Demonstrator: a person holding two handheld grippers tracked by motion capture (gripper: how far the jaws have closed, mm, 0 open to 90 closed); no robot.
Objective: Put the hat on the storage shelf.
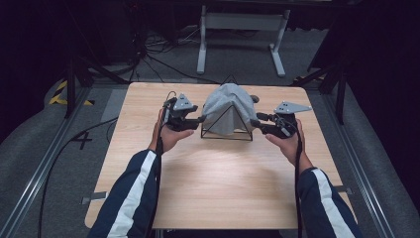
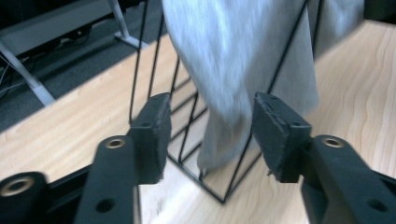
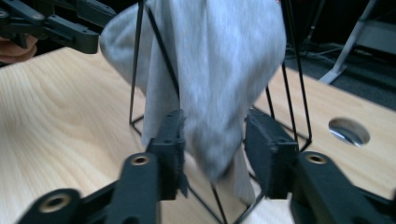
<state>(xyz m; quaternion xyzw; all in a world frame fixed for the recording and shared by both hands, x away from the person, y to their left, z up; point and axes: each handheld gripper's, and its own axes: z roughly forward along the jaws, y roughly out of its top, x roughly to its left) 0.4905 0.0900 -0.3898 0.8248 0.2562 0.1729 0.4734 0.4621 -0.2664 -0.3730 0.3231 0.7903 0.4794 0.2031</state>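
Between the left gripper's (image 2: 208, 137) two black jaws, in the left gripper view, I see a hanging fold of the grey fabric cloth (image 2: 233, 70), draped over a black wire pyramid-shaped frame (image 2: 219, 198). My jaws stand about half open. The fold falls through the gap a little toward the right-hand pad, but the blur keeps me from telling whether it brushes that pad; neither pad presses on it, so I hold nothing.

Between the right gripper's (image 3: 212, 144) jaws the same relation repeats: a lower lobe of the cloth (image 3: 210, 70) hangs into the gap, and again the jaws are about half open, with no grip on the fabric. One slanting wire of the frame (image 3: 219, 212) runs down just behind that lobe, close to the line on which my pads would meet.

Farther off, in the high view, the two grippers (image 1: 190, 120) (image 1: 257, 120) flank the cloth (image 1: 225, 106) from opposite sides, both pointing inward and about equally near. The cloth hangs top to bottom, its long axis upright along the frame (image 1: 226, 136), crosswise to my level jaws. Past it lies the light wooden table (image 1: 208, 188), with a round hole (image 3: 349, 130) in its top beyond the right jaws.

I judge that any pinch now depends on taking fabric alone, in front of the wires.
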